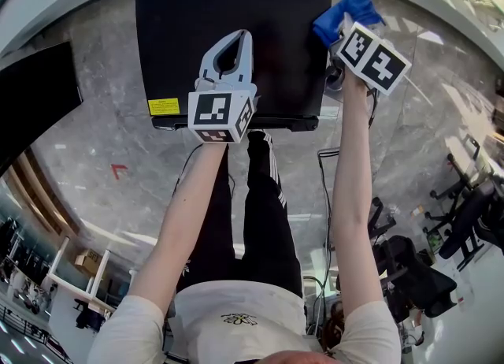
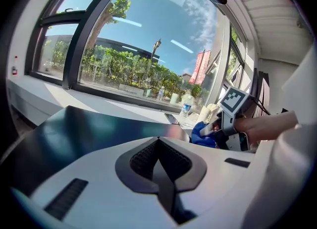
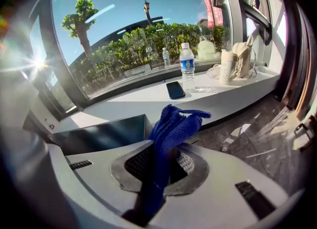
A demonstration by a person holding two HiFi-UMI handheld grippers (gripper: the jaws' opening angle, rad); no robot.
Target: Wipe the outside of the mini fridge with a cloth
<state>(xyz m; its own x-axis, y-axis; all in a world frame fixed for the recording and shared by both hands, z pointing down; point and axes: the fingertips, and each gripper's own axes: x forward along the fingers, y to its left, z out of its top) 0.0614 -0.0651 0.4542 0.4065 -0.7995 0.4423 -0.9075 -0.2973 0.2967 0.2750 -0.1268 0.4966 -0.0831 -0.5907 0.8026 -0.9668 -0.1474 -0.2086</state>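
While pinching the blue cloth by a narrow fold in the right tool, risks pulling it loose once pressed hard against the mini fridge. Hangs bunched just beside the black top's far right corner, so may wipe only a thin streak. Holds the left tool pressed together, empty, over the top; could knock it.
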